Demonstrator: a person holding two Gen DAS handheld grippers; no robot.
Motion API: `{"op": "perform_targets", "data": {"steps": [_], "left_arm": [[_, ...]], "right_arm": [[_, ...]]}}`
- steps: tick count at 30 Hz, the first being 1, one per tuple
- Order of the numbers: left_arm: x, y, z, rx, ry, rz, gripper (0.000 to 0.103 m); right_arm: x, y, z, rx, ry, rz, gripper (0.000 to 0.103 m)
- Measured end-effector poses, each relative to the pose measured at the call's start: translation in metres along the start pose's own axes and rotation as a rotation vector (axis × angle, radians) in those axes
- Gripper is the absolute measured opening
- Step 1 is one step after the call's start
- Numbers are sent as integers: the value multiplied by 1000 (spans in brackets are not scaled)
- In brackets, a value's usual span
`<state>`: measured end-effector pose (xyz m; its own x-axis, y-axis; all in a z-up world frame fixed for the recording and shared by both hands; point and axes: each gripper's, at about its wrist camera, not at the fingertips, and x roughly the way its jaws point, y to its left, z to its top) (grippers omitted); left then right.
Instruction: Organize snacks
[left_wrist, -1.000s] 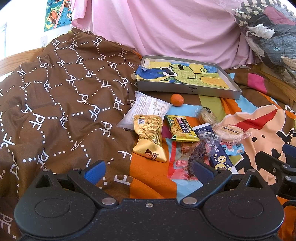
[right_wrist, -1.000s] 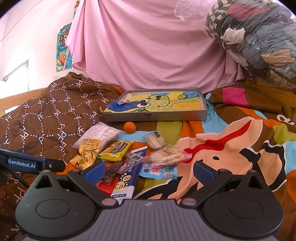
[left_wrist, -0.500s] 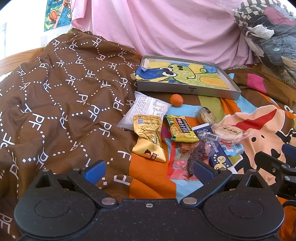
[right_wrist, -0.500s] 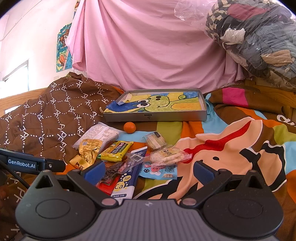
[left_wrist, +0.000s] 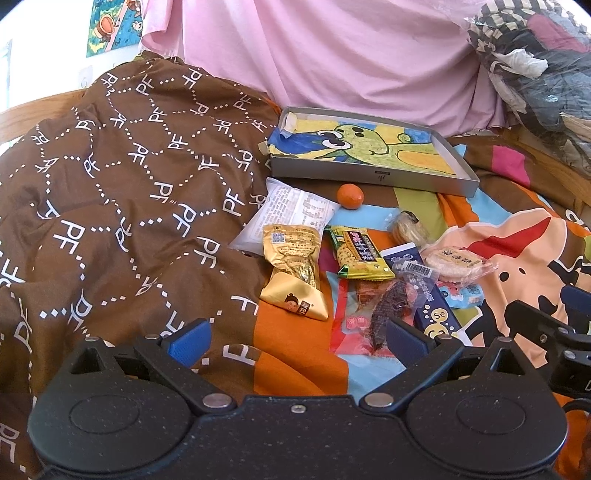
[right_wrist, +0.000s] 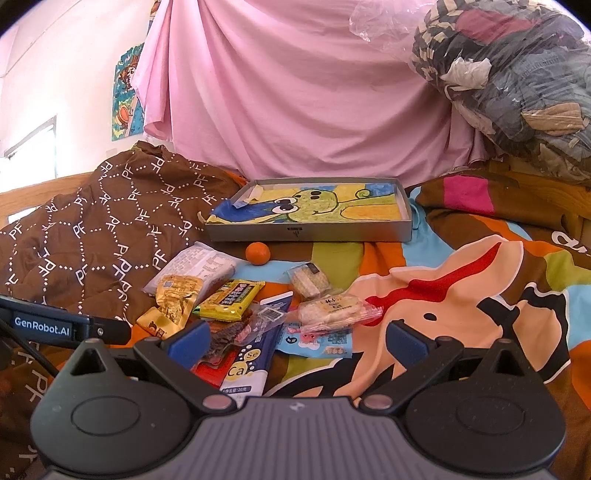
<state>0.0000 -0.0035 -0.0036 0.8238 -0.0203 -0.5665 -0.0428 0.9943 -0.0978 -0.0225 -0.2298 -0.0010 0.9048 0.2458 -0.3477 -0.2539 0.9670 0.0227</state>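
Several snacks lie in a heap on the bed: a white packet (left_wrist: 291, 214), a gold packet (left_wrist: 293, 271), a yellow-green bar (left_wrist: 358, 254), a red packet of dried meat (left_wrist: 364, 314), a blue tube box (left_wrist: 428, 295), a round rice cracker (left_wrist: 456, 262), a small wrapped cake (right_wrist: 308, 282) and an orange (left_wrist: 351, 196). Behind them sits a shallow grey tray (left_wrist: 369, 177) lined with a cartoon drawing. My left gripper (left_wrist: 297, 338) is open just in front of the heap, holding nothing. My right gripper (right_wrist: 297, 338) is open too, low over the tube box (right_wrist: 251, 360).
A brown patterned quilt (left_wrist: 122, 192) is bunched up at the left. The colourful cartoon bedsheet (right_wrist: 461, 295) spreads to the right. A pink sheet (right_wrist: 295, 92) hangs behind, and a clear bag of clothes (right_wrist: 517, 74) is piled at the back right.
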Motion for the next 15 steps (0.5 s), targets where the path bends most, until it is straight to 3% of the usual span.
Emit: {"op": "perform_targets", "data": {"steps": [15], "left_arm": [[12, 7, 7, -51, 49, 19, 100]], "right_arm": [[13, -5, 2, 29, 40, 39, 103]]}}
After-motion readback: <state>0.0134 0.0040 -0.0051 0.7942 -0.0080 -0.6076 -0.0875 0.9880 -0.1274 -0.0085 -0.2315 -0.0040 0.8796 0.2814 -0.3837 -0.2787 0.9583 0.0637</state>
